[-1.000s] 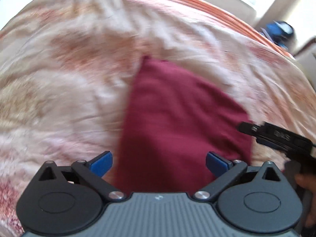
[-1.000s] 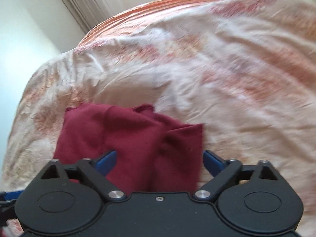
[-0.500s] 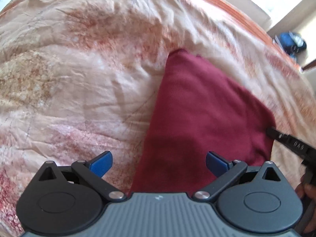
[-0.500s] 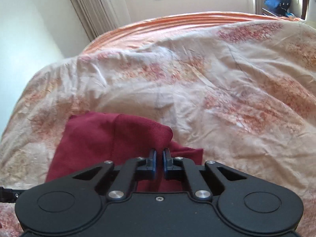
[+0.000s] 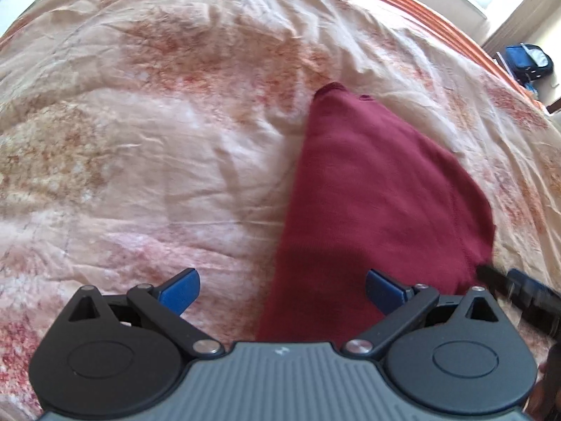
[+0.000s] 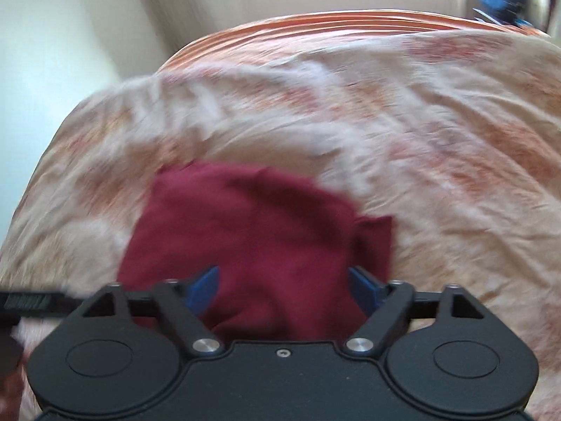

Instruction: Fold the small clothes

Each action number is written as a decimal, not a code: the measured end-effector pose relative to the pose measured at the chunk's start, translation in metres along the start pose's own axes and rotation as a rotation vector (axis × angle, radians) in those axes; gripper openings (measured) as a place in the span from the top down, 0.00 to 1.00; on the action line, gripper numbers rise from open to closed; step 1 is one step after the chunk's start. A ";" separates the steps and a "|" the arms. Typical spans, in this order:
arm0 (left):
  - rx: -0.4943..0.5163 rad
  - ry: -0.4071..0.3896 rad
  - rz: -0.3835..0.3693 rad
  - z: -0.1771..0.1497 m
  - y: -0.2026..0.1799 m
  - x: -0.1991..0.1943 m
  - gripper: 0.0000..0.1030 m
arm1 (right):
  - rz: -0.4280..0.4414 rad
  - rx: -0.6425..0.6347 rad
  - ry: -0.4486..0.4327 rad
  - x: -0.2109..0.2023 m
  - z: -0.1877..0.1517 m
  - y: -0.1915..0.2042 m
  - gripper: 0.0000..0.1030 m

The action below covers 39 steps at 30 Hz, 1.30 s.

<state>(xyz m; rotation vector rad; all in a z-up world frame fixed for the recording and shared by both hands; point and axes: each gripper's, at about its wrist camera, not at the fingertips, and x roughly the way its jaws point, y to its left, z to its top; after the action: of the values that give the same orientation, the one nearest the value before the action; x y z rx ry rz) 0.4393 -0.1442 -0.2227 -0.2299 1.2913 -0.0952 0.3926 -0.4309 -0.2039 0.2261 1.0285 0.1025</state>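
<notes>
A dark red garment (image 5: 378, 203) lies folded on the bed, a tapered flat shape pointing away. My left gripper (image 5: 282, 289) is open and empty just above its near left edge. In the right wrist view the same garment (image 6: 252, 238) lies in front of my right gripper (image 6: 284, 289), which is open with its blue fingertips (image 6: 205, 287) over the cloth's near edge. The right gripper's black tip also shows in the left wrist view (image 5: 515, 287) at the garment's right corner.
The bed is covered by a wrinkled cream and orange patterned sheet (image 5: 140, 140) with an orange striped edge (image 6: 350, 24) at the far side. A blue bag (image 5: 527, 59) sits on the floor beyond the bed. A wall and window lie behind.
My right gripper was shut on a fold of the garment half a second ago; now it is open and the cloth lies flatter. The left gripper stayed open and shifted slightly left.
</notes>
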 end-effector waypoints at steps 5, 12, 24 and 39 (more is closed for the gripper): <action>0.012 0.027 0.023 -0.004 0.006 0.008 0.01 | -0.229 -0.244 0.089 0.018 -0.030 0.027 0.11; 0.038 0.041 0.013 -0.012 0.006 0.008 0.01 | -0.202 -0.043 0.151 0.016 -0.053 -0.033 0.11; 0.055 -0.094 0.001 0.038 -0.014 0.027 0.00 | -0.130 0.070 -0.068 0.027 0.002 -0.033 0.01; 0.196 -0.040 0.020 0.054 -0.052 0.085 0.00 | -0.304 0.089 0.013 0.091 -0.002 -0.078 0.01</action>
<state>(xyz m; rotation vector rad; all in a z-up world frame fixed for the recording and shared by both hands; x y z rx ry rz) 0.5175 -0.2052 -0.2773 -0.0504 1.2346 -0.1983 0.4364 -0.4895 -0.2996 0.1482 1.0701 -0.2178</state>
